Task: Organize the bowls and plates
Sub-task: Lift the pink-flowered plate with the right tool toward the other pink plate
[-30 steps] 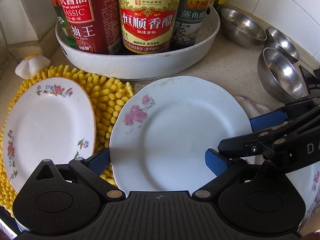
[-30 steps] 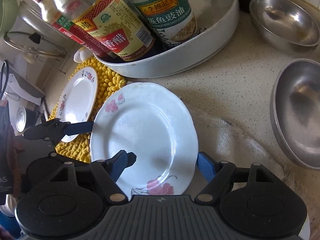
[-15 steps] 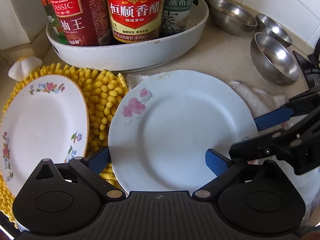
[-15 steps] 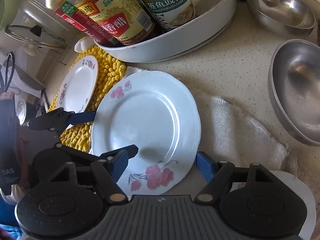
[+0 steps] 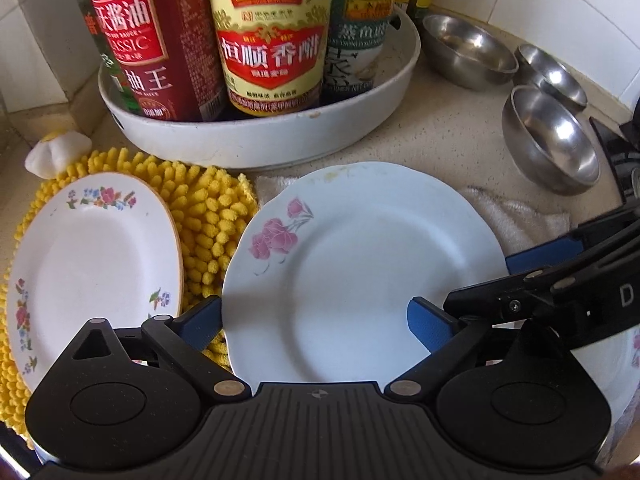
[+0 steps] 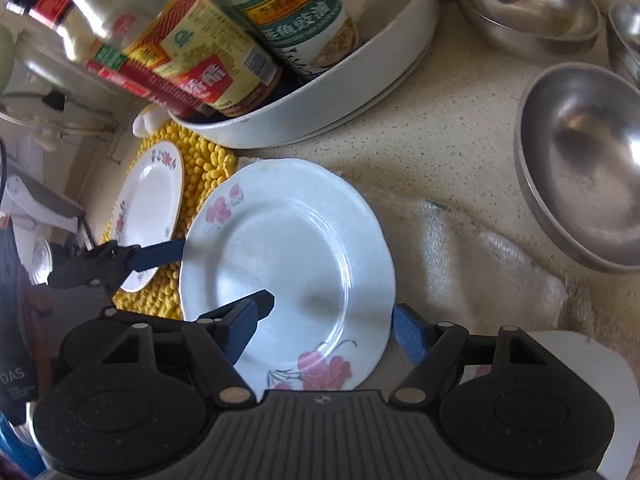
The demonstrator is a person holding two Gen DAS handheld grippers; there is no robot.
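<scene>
Both tongs, left (image 5: 316,316) and right (image 6: 328,322), gape open astride opposite edges of the pink-flowered plate (image 5: 360,268), gripping nothing, while it lies flat on the tabletop (image 6: 440,132) directly ahead, between the floral plate (image 5: 92,264) and steel bowls (image 5: 554,140).
</scene>
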